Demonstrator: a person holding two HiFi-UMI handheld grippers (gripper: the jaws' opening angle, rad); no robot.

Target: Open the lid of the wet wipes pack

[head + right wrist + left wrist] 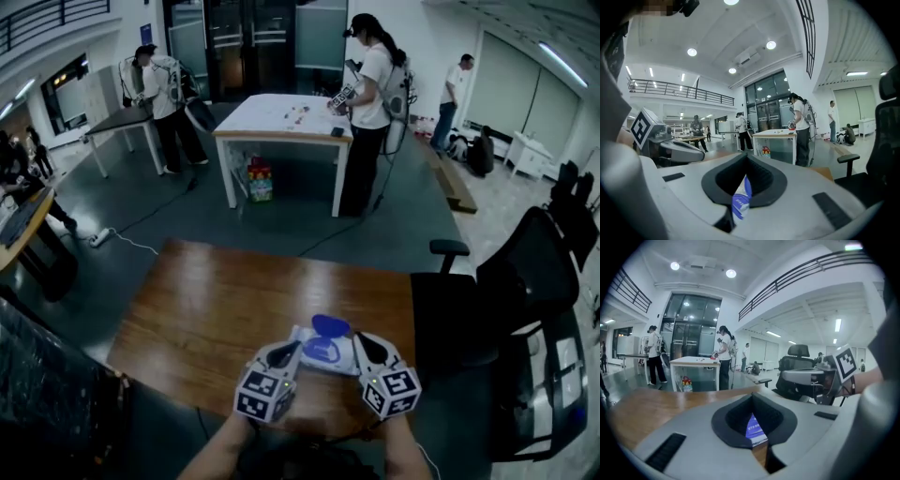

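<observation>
Wet wipes pack (pixel 319 353), lid (pixel 330 325) raised, glossy wooden table (pixel 216 309), grey-floored hall

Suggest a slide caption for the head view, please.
Over the table, left gripper and right gripper pinch the wet wipes pack, blue lid raised.

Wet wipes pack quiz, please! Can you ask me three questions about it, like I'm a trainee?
1. True or false: the wet wipes pack sits in a basket.
2. What colour is its lid? A red, B blue, C green.
3. How many tools grip the pack?

Key:
1. False. It is between the left tool and the right tool, over the brown table.
2. B.
3. Two. Each tool is shut on an edge of it.
</observation>
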